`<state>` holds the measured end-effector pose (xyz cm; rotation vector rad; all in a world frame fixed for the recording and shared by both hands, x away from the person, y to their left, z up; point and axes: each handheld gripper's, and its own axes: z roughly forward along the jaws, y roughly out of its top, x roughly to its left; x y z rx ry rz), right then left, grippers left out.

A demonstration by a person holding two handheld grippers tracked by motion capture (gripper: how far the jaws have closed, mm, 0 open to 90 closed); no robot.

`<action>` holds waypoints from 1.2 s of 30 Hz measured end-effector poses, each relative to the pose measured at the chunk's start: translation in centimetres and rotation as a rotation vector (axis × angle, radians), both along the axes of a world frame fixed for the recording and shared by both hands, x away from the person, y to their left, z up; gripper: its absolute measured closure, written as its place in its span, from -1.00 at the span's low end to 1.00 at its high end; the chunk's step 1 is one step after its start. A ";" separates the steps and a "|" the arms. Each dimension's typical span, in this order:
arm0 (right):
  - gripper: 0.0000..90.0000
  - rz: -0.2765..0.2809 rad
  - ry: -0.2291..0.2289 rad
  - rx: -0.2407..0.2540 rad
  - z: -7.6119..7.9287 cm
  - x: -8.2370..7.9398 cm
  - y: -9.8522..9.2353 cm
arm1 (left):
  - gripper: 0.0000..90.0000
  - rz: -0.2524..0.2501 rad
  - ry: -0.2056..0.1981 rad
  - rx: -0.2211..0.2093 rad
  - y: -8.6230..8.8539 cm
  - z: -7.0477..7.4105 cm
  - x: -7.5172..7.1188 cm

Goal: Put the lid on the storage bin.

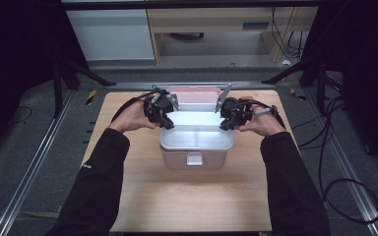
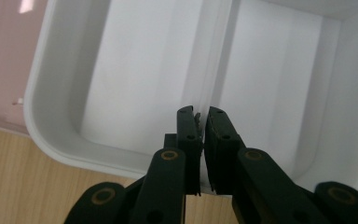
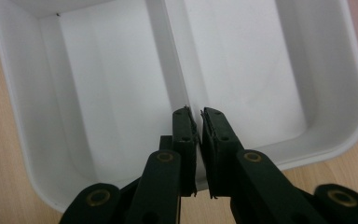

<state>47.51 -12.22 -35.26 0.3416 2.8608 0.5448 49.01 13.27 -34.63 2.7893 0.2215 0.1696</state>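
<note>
Both pairs of jaws are all but together, with only a thin slit between the pads. The left gripper (image 2: 202, 122) has the end wall of a white tray (image 2: 42, 126) running under that slit, right where the middle divider (image 2: 214, 70) meets the rim; the pads appear to pinch the wall, though I cannot tell for sure that they press on it. The right gripper (image 3: 196, 122) sits the same way at the opposite end of the tray, its slit lined up with the same divider, and again the contact itself is hard to make out.

From above, the two grippers mirror each other: the left gripper (image 1: 166, 124) at the tray's left end, the right gripper (image 1: 226, 125) at its right end, each tilted inward and down toward the rim. One hand wraps each gripper body, the left hand (image 1: 134, 118) and the right hand (image 1: 260, 122), knuckles outward. Two forearms in dark sleeves (image 1: 98, 182) come up from the near edge of the table and spread apart like a V. A cable loops from each gripper.

The tray is one piece with two compartments. It rests in the top of one pink box (image 1: 193, 160), whose single lid (image 1: 195, 92) stands open at the back and whose one white latch (image 1: 194, 159) shows on the front. The box stands at the middle of a wooden table (image 1: 187, 201), somewhat toward the far edge.
</note>
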 end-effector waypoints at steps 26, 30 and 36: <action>0.81 0.000 0.023 0.073 -3.8 -1.7 0.3 | 0.86 0.022 0.020 0.010 0.8 -3.3 -2.2; 0.83 0.008 0.027 0.066 -3.8 -2.7 0.4 | 0.84 0.020 0.013 0.004 1.0 -3.4 -3.1; 0.74 -0.022 0.018 0.070 -3.6 -3.0 0.5 | 0.74 0.054 -0.043 -0.045 1.6 -2.7 -4.2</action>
